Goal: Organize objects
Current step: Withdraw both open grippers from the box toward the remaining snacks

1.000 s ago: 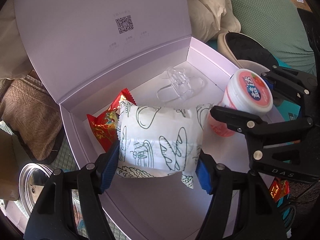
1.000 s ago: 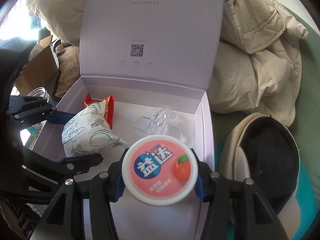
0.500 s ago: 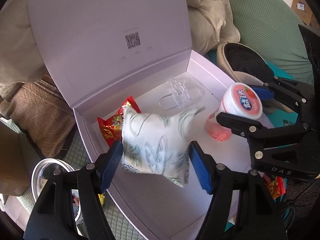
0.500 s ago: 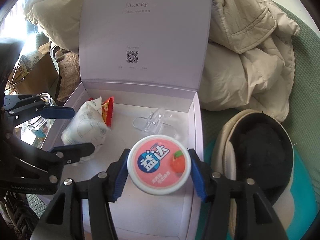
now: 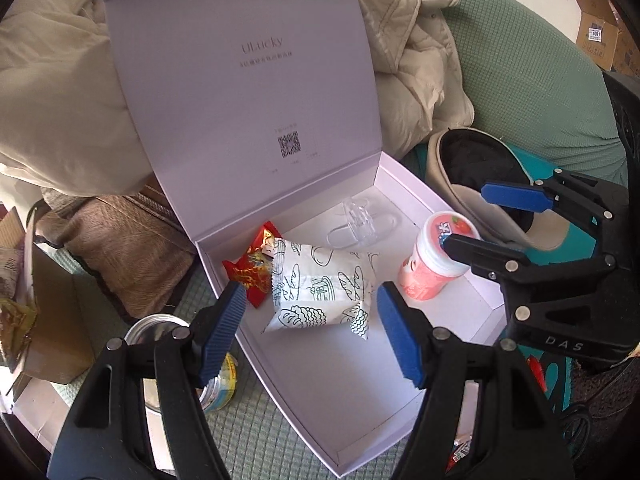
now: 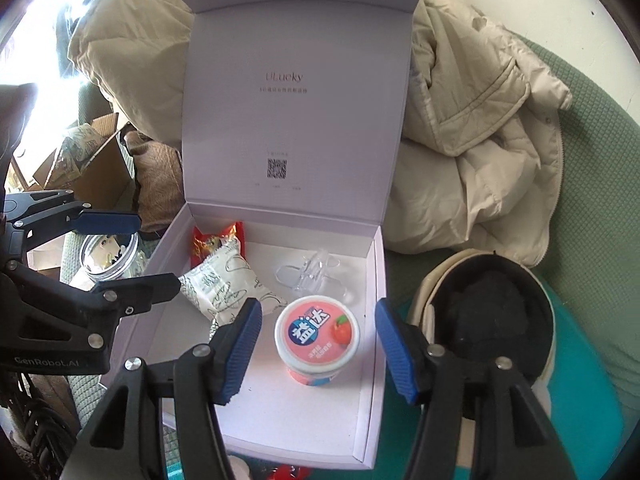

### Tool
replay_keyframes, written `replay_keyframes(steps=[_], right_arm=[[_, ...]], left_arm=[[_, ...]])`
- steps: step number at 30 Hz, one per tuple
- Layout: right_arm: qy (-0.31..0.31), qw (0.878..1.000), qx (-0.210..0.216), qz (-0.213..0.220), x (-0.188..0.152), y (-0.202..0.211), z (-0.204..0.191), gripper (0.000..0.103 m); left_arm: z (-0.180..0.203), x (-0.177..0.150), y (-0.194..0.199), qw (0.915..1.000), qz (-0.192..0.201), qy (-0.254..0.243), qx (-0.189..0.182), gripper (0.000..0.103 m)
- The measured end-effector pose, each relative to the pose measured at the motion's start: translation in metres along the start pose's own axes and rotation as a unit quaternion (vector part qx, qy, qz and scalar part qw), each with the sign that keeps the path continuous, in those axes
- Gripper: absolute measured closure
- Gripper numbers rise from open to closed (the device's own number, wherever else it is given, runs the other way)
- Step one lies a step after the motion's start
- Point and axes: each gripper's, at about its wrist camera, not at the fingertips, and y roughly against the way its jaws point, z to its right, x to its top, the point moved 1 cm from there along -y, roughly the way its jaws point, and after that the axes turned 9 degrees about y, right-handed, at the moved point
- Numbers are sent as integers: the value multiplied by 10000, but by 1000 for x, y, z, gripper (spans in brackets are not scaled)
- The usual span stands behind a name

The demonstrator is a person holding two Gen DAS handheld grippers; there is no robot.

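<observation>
Just ahead of both wide-open grippers, a pale lilac cardboard gift box (image 6: 376, 280) with its hinged lid propped upright now holds the items being tidied. Between the spread blue pads of the left gripper (image 5: 308, 320) lies a white snack packet printed with bread drawings (image 5: 320, 288), touching neither pad and resting flat on the box floor, partly overlapping a red foil snack packet (image 5: 250, 270) just beyond it by the left wall. The right gripper (image 6: 318, 350), jaws equally parted and empty, hangs over a pink round chewing-gum tub with a peach on its lid (image 6: 317, 336), which stands upright near the box's right wall. Beyond the tub sits a clear plastic clip-like piece (image 6: 310, 280), its purpose hard to tell. Each item appears set in its own part of the box, probably so the lid can close flat. Outside, to the left tool's left, a metal-lidded tin (image 5: 156, 332) waits on the green mat; a black-lined beige slipper (image 6: 492, 320) lies to the right.
</observation>
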Motion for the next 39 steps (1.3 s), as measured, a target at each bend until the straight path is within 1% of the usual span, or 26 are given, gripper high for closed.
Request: replay_keyframes(steps=[6,11,16,22,26,29,39], right_arm=[[-12,9997,-94,217,6,25,-2,43],[-69,9991,-181,364,6,47,0,40],[-101,9983,-265,512,1,73,1,39],[-135,9972,-368,635,-13,101,-2,38],[-141,9966,-419,696,-23,117,-5,37],[-179,9962,-438,730,-31,127,-8,36],[-304,9961,-478,682,-65,153,-17,36]], left_arm=[[2,4,26,9997,254,32,65,36],[5,3,47,9991,388,83,119,36],[14,-2,71,9983,574,92,61,36],[29,-13,96,9973,738,-9,15,36],[38,-23,110,9963,852,-74,27,31],[45,-31,121,9957,919,-118,17,30],[66,-60,145,9949,959,-299,-16,29]])
